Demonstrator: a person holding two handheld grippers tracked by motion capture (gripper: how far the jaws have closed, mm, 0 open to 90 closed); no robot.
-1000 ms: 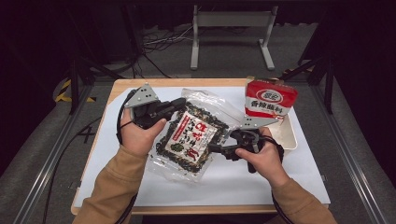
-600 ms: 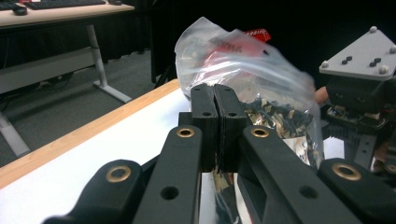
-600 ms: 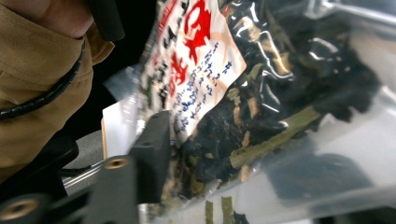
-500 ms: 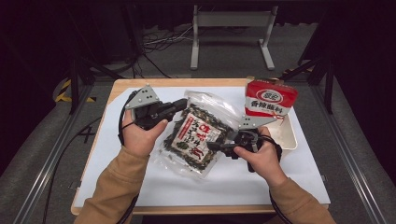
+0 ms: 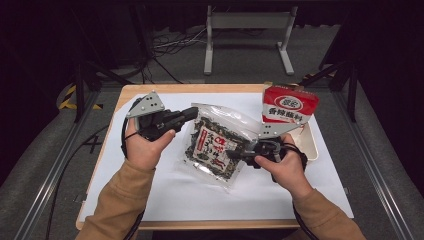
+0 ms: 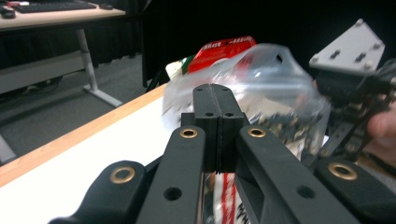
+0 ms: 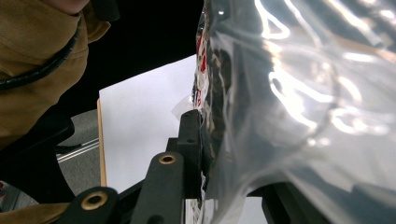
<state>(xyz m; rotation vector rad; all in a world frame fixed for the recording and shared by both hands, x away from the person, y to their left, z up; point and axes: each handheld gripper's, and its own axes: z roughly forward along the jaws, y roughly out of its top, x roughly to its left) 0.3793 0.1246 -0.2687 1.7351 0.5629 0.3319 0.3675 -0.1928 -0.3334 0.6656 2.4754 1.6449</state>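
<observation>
1. Both grippers hold one clear snack bag (image 5: 215, 147) above the white sheet (image 5: 165, 192) on the table (image 5: 192, 89). The left gripper (image 5: 192, 113) is clamped on the bag's upper left edge, and the right gripper (image 5: 235, 154) is clamped on its lower right side. In the left gripper view the jaws sit pressed together with film between them. In the right gripper view the plastic (image 7: 289, 107) lies against the near jaw.
2. The step looks like lifting or carrying the bag, possibly toward the pale tray (image 5: 310, 145) at the right, where a red packet (image 5: 289, 106) stands. To do it well, move both hands together so the film stays evenly stretched without tearing.
3. Keep the bag level, because the dark, loose contents will slide toward the lower corner.
4. Grip firmly only on the film edge, not on the contents.
5. Watch the right grip most closely; slick plastic there could slip first.
</observation>
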